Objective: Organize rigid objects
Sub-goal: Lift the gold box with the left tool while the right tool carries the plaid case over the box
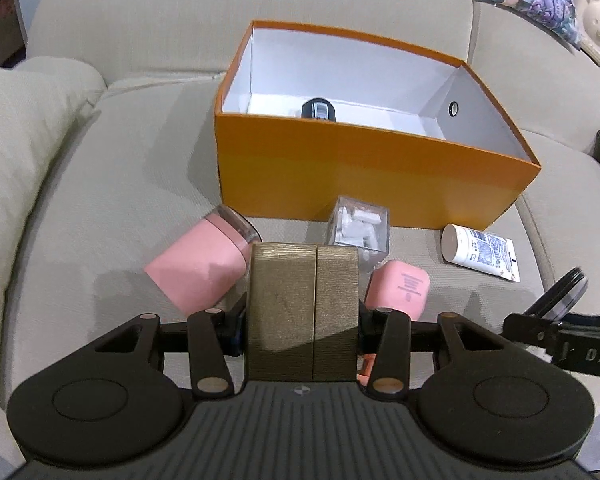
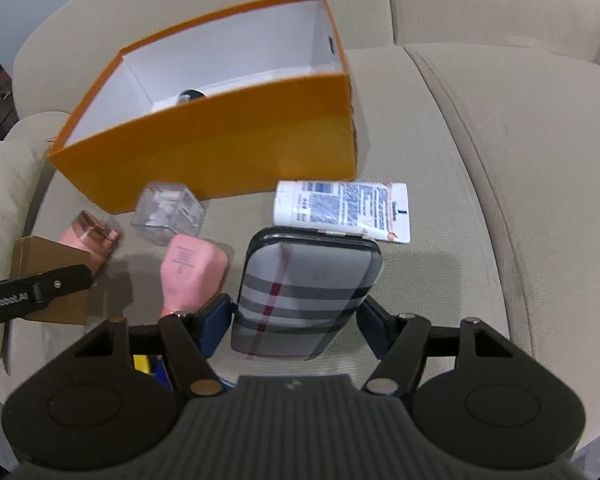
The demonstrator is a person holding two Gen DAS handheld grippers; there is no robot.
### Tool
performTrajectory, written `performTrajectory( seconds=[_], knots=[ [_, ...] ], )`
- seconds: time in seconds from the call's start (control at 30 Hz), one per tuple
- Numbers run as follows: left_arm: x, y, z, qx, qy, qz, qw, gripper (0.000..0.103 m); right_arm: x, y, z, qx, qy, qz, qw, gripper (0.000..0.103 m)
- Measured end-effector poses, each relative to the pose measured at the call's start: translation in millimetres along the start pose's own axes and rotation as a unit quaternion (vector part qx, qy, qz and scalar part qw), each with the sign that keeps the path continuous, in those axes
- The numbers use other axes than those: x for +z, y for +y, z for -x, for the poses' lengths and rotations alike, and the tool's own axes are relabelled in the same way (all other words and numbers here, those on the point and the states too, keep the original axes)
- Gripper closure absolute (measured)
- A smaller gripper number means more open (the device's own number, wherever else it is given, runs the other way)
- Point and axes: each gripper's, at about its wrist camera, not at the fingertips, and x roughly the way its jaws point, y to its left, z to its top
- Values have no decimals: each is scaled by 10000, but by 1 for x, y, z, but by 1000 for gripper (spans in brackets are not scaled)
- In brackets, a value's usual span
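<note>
The left gripper (image 1: 304, 300) squeezes a brown-gold ridged box (image 1: 303, 280), and the right gripper (image 2: 296, 312) grips a grey striped case (image 2: 306, 296). Both hang above the beige sofa (image 1: 100, 200), near the open orange cardboard box (image 1: 360, 168). The carrying step seems under way; next, each should go over the rim and let go.

"DAS" on right gripper (image 1: 572, 344)

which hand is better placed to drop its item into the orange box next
Probably left: its gripper holds the gold box almost directly facing the orange box. The right gripper, holding the plaid case, sits off to one side.
</note>
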Motion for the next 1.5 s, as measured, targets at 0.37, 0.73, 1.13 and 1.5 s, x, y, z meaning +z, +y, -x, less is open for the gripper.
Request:
performTrajectory(
  seconds=[0.37,0.73,1.13,1.5],
  knots=[
    [-9,-8,22,-18,-249,-202,9995,51,13,24,39,246,-310,226,9990,33],
    [-12,-18,42,90,-660,-450,9968,51,10,40,58,370,-437,487,9972,33],
    [17,-14,71,-7,-1011,-592,9931,51,49,57,83,469,-692,603,9947,33],
    [67,-17,76,72,-1275,-636,9898,51,121,65,96,304,-884,789,9925,33]
  ],
)
